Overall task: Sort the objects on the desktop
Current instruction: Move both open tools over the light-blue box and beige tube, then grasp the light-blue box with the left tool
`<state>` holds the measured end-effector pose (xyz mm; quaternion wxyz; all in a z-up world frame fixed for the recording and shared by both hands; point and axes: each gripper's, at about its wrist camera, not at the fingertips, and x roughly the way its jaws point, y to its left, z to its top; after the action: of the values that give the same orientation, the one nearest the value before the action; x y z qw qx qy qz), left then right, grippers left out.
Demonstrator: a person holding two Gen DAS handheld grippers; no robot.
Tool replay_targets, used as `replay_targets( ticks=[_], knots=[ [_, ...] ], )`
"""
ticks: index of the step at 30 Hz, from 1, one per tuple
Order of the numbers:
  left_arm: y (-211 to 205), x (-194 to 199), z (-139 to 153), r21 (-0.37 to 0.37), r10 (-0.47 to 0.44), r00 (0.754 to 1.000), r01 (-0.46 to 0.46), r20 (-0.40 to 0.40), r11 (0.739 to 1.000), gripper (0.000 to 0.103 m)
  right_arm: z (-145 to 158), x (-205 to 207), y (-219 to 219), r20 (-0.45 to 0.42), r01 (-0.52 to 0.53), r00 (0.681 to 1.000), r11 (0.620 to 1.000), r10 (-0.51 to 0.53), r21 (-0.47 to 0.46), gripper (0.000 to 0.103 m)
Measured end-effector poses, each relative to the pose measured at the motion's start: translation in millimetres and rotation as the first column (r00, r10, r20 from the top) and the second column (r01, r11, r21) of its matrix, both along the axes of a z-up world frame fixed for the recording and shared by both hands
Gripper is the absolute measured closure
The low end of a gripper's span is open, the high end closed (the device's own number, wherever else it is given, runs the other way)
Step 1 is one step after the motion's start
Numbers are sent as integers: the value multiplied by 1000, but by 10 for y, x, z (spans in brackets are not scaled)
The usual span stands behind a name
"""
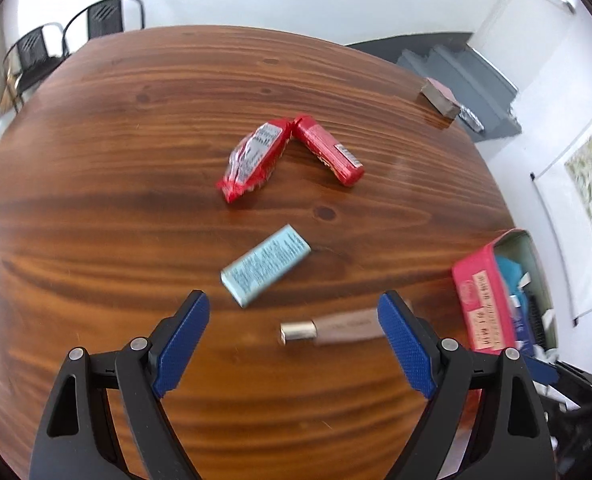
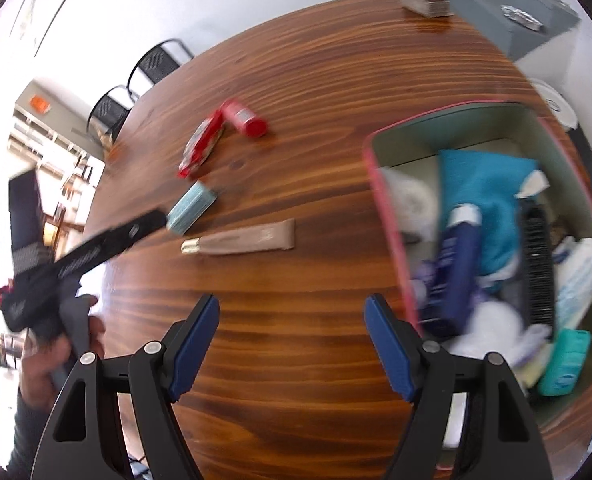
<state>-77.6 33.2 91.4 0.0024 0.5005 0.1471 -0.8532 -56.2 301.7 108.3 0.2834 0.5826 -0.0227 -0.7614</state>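
Left gripper [image 1: 294, 326] fingers spread wide, beige tube [image 1: 336, 327] lying between; right gripper [image 2: 292, 324] agape, empty.

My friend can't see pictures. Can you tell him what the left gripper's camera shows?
The open left gripper hovers over a wooden table, near a beige tube. Beyond lie a light blue box and two red packets; a pink bin sits right.

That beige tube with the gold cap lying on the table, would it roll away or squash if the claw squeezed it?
The beige tube has a flat crimped end, so it probably won't roll far. Its body looks soft and would likely dent under pressure. Its gold cap looks rigid, probably a firmer place to grip.
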Motion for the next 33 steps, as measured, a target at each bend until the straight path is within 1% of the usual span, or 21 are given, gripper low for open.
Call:
replay_targets(
  ticks=[4, 9, 12, 16, 17, 21, 24, 26, 27, 31, 33],
  knots=[
    [-1, -166, -104, -44, -58, 998, 58, 11, 997, 14, -100, 51, -201, 29, -37, 999, 999, 36, 8, 24],
    [-11, -300, -242, -54, -115, 993, 117, 31, 992, 14, -229, 73, -390, 63, -63, 996, 998, 61, 19, 24],
    [-13, -344, -295, -46, -119, 992, 122, 45, 991, 14, -307, 51, -470, 85, -65, 994, 998, 62, 26, 24],
    [-70, -375, -343, -25, -99, 994, 101, 52, 995, 16, -392, 22, -568, 104, -72, 992, 997, 68, 35, 24],
    [-83, -373, -353, -21, -99, 994, 100, 52, 995, 20, -405, 24, -591, 106, -74, 992, 997, 70, 37, 24],
    [-104, -372, -411, -27, -110, 991, 112, 75, 993, 27, -478, 17, -688, 123, -83, 989, 996, 76, 45, 24],
    [-98, -352, -436, -24, -136, 988, 138, 77, 990, 41, -504, 13, -745, 124, -89, 989, 995, 83, 49, 24],
    [-87, -341, -445, -45, -143, 987, 146, 79, 988, 55, -518, 8, -781, 125, -93, 988, 994, 86, 52, 24],
    [-81, -334, -443, -58, -147, 986, 152, 76, 987, 57, -525, 3, -793, 125, -94, 988, 994, 87, 53, 24],
    [-112, -320, -430, -46, -161, 984, 165, 73, 985, 68, -566, -29, -834, 128, -94, 988, 994, 86, 61, 24],
    [-125, -297, -433, -46, -165, 984, 168, 72, 985, 69, -589, -46, -811, 130, -92, 988, 994, 83, 64, 24]
  ],
)
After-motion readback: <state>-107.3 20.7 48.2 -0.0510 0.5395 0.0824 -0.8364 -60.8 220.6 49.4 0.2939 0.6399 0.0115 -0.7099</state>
